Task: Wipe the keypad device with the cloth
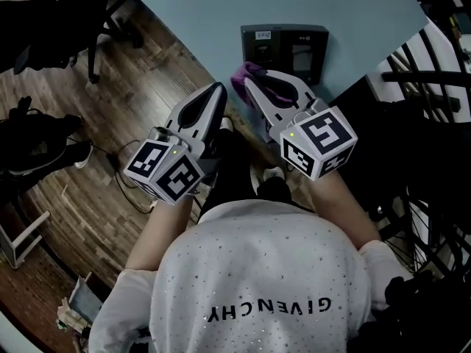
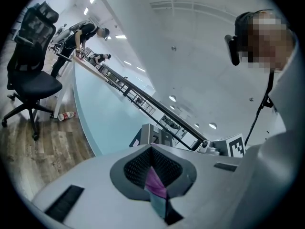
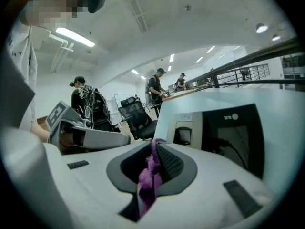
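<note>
Right gripper point(image 1: 254, 81): jaws clamped the cloth point(image 1: 244, 73); sat just below the keypad device point(image 1: 284, 50), the nearer of the two
Left gripper point(image 1: 217, 88): jaws met, seemingly empty; lay down-left of the keypad device

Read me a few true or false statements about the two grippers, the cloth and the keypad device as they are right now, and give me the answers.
1. The right gripper is shut on a purple cloth. True.
2. The keypad device lies on the wooden floor. False: it sits on the light blue panel.
3. The left gripper holds a spray bottle. False: its jaws are together and there is no bottle.
4. A black office chair stands on the wooden floor. True.
</note>
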`<state>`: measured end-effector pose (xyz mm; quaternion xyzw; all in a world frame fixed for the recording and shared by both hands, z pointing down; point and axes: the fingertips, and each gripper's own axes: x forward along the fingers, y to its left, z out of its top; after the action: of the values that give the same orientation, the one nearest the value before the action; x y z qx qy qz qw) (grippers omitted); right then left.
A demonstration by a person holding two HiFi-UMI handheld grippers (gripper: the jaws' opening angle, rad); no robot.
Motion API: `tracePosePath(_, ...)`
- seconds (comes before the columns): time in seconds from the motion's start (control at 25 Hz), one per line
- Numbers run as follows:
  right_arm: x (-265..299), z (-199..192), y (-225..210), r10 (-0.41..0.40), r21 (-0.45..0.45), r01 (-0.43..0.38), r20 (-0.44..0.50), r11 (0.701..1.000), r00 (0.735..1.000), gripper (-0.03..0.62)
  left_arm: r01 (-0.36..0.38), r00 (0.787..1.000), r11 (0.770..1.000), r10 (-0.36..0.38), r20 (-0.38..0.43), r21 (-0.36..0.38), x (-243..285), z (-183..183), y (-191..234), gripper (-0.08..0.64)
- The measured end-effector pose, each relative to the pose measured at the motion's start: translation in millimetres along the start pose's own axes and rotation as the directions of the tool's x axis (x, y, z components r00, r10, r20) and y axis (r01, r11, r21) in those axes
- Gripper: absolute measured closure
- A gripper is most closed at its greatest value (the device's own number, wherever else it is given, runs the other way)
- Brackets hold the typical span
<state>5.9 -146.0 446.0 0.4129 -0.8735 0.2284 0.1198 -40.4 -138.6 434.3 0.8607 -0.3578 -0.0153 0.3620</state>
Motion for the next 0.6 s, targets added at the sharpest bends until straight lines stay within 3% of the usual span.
tracePosePath(0.6,-32,-1,-50,-0.116,0.023,0.116,0.026,0.993,0.993,0.56,0.02,1.0,1.0,-0.02,-0.006,0.004,11,-1,-13,0.56)
